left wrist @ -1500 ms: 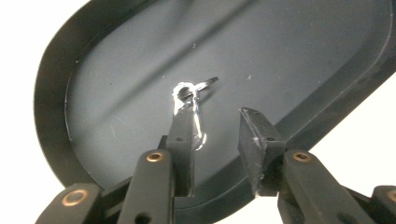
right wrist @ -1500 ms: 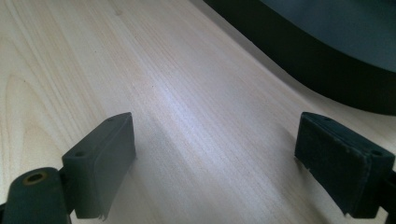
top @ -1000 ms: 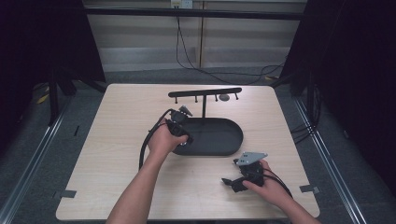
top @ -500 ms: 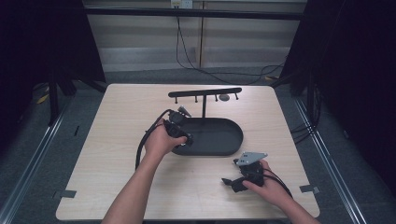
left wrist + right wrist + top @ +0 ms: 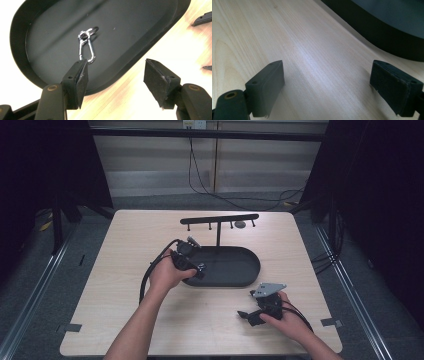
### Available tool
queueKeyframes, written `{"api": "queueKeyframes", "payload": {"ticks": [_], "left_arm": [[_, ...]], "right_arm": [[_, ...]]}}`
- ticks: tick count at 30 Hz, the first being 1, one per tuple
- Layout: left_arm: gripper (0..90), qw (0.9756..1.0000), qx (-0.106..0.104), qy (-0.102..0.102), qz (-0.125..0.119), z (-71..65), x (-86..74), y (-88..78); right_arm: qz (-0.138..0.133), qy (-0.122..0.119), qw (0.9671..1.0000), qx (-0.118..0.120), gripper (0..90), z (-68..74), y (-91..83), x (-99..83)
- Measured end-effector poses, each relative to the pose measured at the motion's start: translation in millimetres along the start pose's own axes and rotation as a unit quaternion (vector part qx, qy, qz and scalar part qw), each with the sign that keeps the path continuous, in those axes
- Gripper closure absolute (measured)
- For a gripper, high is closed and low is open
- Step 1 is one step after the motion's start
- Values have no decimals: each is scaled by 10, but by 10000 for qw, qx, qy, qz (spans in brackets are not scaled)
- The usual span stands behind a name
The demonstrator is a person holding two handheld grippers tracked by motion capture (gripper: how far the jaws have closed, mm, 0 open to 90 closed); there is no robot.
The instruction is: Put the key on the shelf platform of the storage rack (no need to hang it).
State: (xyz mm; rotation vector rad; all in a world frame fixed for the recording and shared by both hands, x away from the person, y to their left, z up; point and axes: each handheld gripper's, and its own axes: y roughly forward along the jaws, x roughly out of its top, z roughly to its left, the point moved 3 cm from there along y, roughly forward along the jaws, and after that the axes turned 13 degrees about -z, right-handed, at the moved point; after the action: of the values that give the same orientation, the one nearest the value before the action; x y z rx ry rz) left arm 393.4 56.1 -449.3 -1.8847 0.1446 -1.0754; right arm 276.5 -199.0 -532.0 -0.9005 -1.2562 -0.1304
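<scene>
A silver carabiner with a key ring (image 5: 86, 47) lies flat in the black oval tray (image 5: 140, 22). My left gripper (image 5: 115, 82) hangs over the tray's near rim, open; its jaws have just been opening. The carabiner's lower end rests by one fingertip (image 5: 81, 75), with nothing between the pads. From above, the left gripper (image 5: 199, 269) sits at the left end of the tray (image 5: 240, 270). My right gripper (image 5: 246, 316) rests low over the table at the front right. It is open and empty, and the right gripper (image 5: 327, 87) looks along bare wood toward the tray (image 5: 387, 32).
A black post rises from the tray's back and carries a bar with hooks (image 5: 220, 219). A small grey round object (image 5: 240, 224) lies on the table behind it. Cables trail from both grippers. The wooden table (image 5: 125, 250) ends at dark floor on all sides.
My left gripper has drawn back slightly to the left at the tray's edge. The right hand has stayed where it was.
</scene>
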Motion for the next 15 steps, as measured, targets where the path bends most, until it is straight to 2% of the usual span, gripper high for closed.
{"api": "queueKeyframes", "payload": {"ticks": [15], "left_arm": [[325,10000,72,-29,8,111,-167,-160]], "right_arm": [[-11,-1,10000,-2,115,-1,2,1]]}}
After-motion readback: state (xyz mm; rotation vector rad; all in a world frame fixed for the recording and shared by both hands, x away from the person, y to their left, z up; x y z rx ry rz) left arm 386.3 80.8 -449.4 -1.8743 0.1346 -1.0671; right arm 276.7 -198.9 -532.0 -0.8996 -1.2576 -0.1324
